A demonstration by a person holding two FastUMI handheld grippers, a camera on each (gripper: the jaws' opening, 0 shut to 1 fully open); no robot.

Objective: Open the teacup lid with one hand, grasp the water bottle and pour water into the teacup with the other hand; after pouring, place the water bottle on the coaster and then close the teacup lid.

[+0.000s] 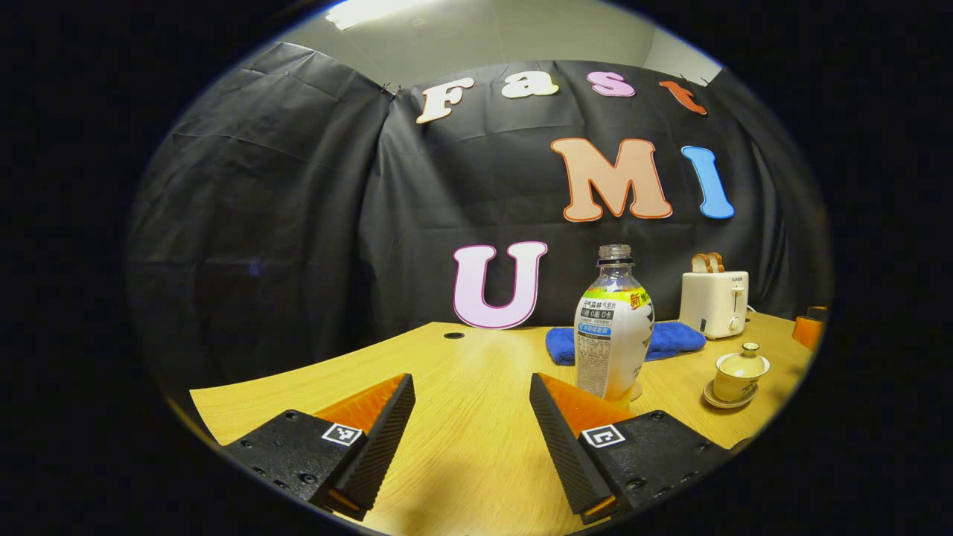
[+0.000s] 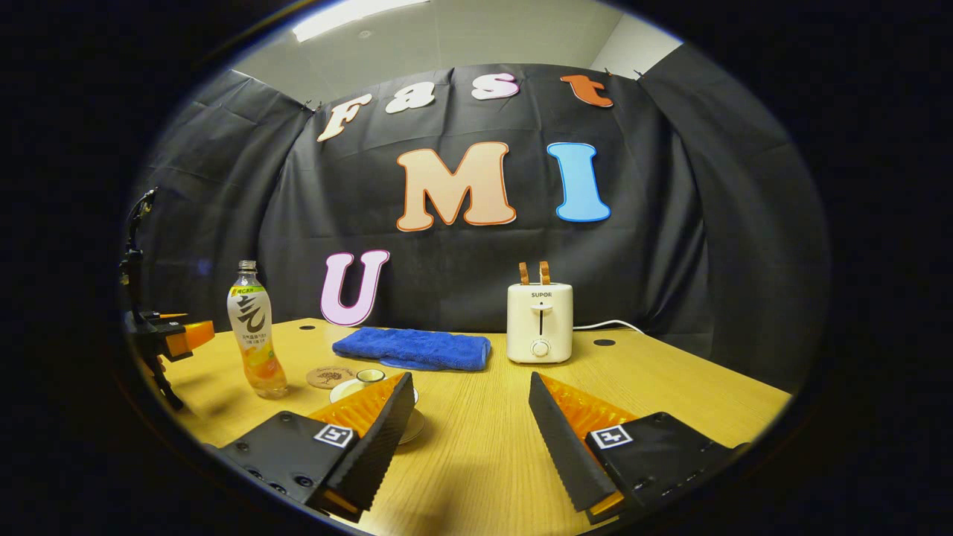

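Observation:
A water bottle point(image 1: 614, 327) with no cap stands upright on the wooden table, just beyond my left gripper's right finger. My left gripper point(image 1: 471, 383) is open and holds nothing. To the bottle's right a cream teacup point(image 1: 741, 371) sits on its saucer with the lid on. In the right gripper view the bottle point(image 2: 253, 331) stands at the left, and a round coaster point(image 2: 330, 377) lies beside it. The teacup point(image 2: 370, 375) peeks out from behind my right gripper's left finger. My right gripper point(image 2: 470, 383) is open and holds nothing. The left gripper point(image 2: 179, 339) shows at the far left.
A blue towel point(image 2: 413, 348) lies folded at the back of the table point(image 2: 670, 394). A white toaster point(image 2: 540, 320) with two slices of toast stands to the right of it, its cord trailing right. The black cloth wall closes off the back.

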